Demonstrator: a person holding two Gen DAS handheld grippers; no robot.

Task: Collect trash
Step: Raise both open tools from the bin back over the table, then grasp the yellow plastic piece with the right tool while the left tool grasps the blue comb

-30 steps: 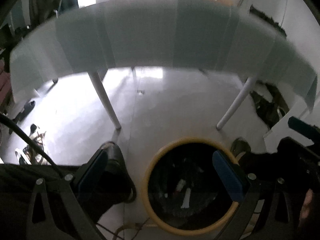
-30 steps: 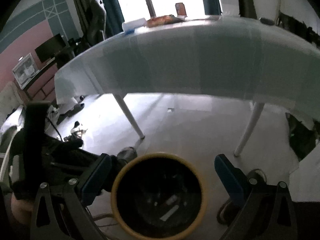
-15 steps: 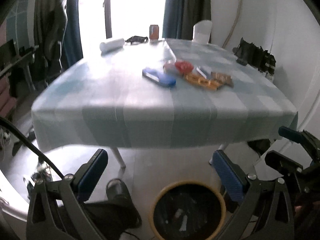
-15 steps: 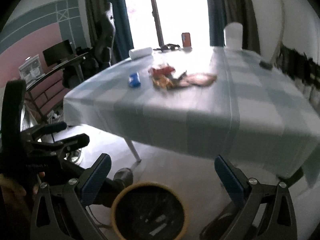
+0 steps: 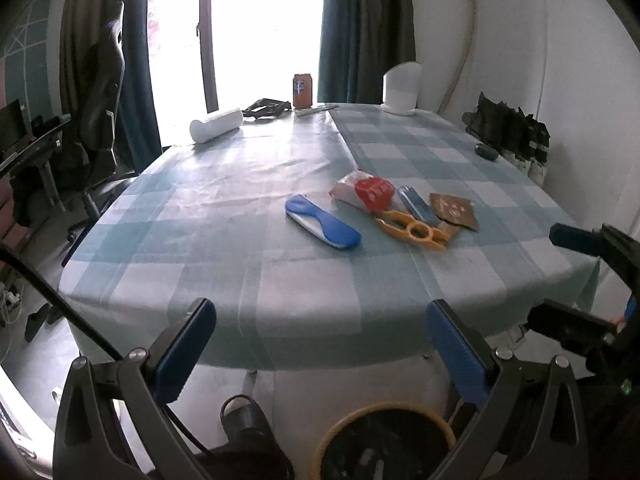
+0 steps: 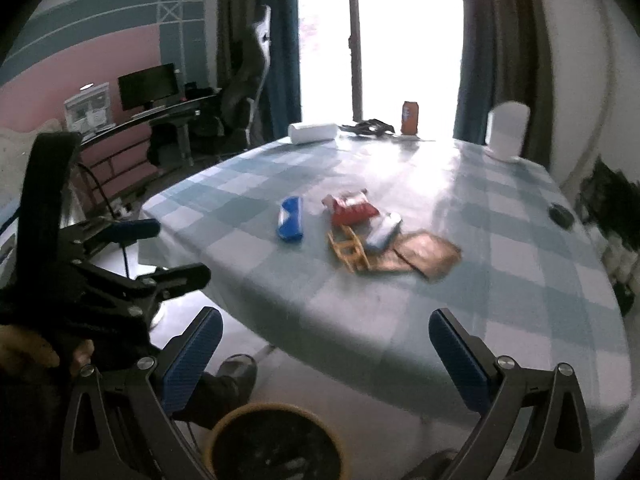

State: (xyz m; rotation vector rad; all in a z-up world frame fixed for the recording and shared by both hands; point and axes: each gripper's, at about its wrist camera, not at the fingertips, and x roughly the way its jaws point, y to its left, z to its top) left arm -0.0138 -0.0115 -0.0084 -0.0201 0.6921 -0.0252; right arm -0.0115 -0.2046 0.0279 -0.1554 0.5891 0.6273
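Observation:
A heap of trash lies mid-table: a red and white wrapper [image 5: 366, 192] [image 6: 352, 208], a blue packet [image 5: 416, 206] [image 6: 384, 232], a brown sachet [image 5: 454, 210] [image 6: 426, 258] and an orange plastic piece [image 5: 412, 232] [image 6: 348, 250]. A blue case [image 5: 322, 226] [image 6: 290, 224] lies left of them. A yellow-rimmed black bin [image 5: 384, 440] [image 6: 276, 440] stands on the floor below the table's near edge. My left gripper [image 5: 320, 348] and my right gripper [image 6: 324, 356] both hang open and empty above the bin, short of the table.
The blue checked tablecloth [image 5: 200, 216] drapes the table. At the far end stand an orange can [image 5: 302, 90], a white roll [image 5: 216, 125] and a white container [image 5: 401, 89]. A small dark object [image 5: 486, 151] lies at right. A desk with a monitor [image 6: 148, 86] stands left. A shoe [image 5: 244, 420] is by the bin.
Both grippers have risen and tilted up from looking down into the bin to facing the tabletop. They stay open and empty.

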